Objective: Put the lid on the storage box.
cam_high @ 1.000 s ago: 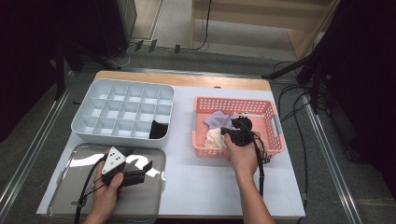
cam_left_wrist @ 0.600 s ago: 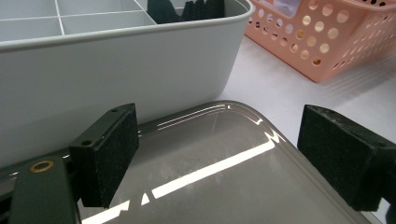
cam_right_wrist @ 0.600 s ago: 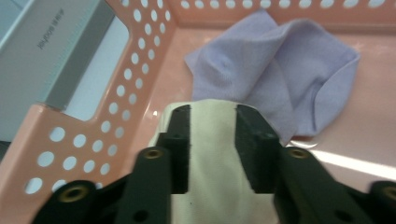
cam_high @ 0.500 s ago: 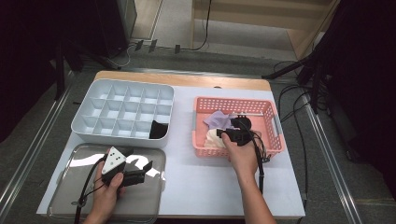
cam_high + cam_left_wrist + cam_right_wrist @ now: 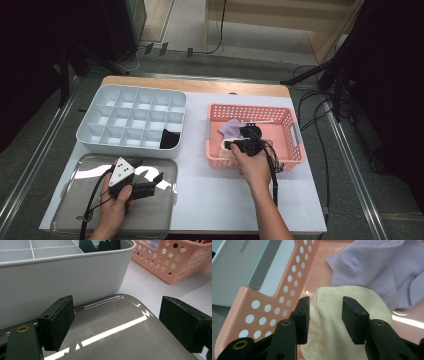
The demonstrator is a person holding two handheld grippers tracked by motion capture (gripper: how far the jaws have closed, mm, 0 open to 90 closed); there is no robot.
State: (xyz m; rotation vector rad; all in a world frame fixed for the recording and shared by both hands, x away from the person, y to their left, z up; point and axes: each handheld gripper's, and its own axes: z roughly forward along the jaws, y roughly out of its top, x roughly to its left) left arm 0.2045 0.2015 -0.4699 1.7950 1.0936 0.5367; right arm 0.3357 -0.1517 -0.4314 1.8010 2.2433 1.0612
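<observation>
right tool point(image 5: 325, 320) straddles soft cream cloth point(image 5: 342, 315), loosely crumpled.

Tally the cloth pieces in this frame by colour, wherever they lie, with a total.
Cream cloth, in the pink basket: 1
Lilac cloth, in the basket: 1
Black cloth, in a corner cell of the grey divided tray: 1
Total: 3

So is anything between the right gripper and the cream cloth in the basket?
Nothing visible. The right gripper hangs just over the cream cloth in the pink basket, jaws parted and just closing. The purple cloth lies beyond it, not across.
</observation>
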